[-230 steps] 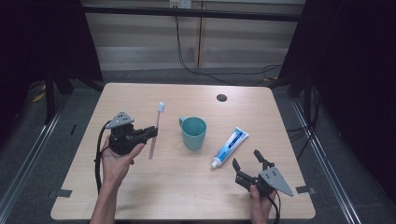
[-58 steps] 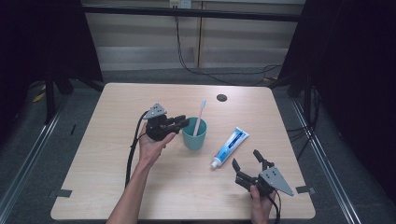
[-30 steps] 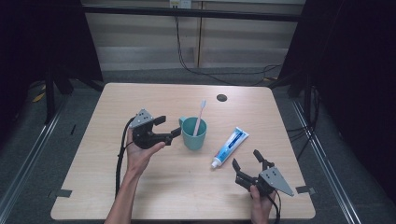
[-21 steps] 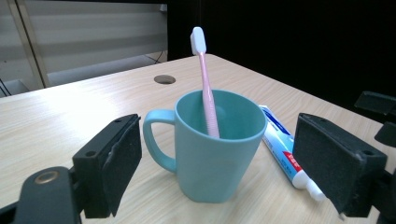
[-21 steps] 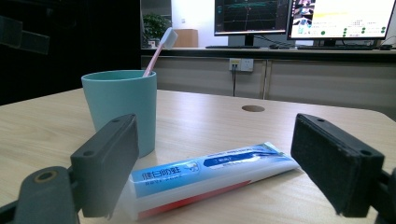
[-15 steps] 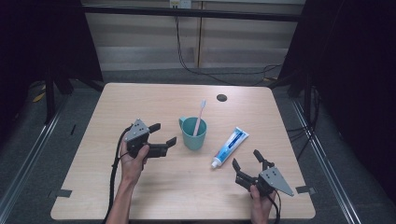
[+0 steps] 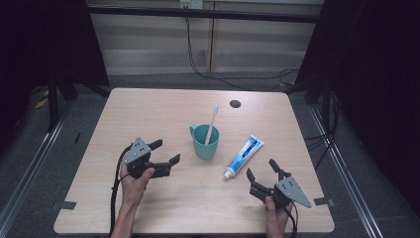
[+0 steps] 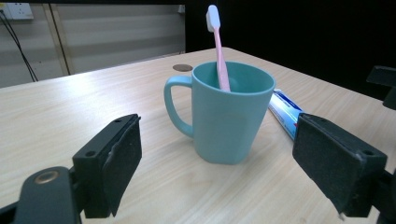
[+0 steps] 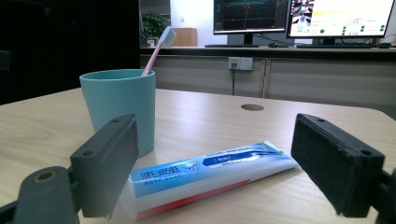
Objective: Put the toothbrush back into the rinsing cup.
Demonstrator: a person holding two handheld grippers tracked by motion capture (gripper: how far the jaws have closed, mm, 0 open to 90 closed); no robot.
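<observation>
Teal mug [image 7: 205, 142]: smooth, tapered, mid-tabletop [image 7: 148, 114], pale woodgrain
Brush [image 7: 212, 125]: pink, slim, leaning inside mug
Left gripper [image 7: 165, 153]: jaws spread, empty
Right gripper [image 7: 261, 173]: jaws spread, near glossy tube [image 7: 243, 156]

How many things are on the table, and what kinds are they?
Teal mug: 1
Pink toothbrush, standing in the mug: 1
Toothpaste tube, lying flat: 1
Total: 3
</observation>
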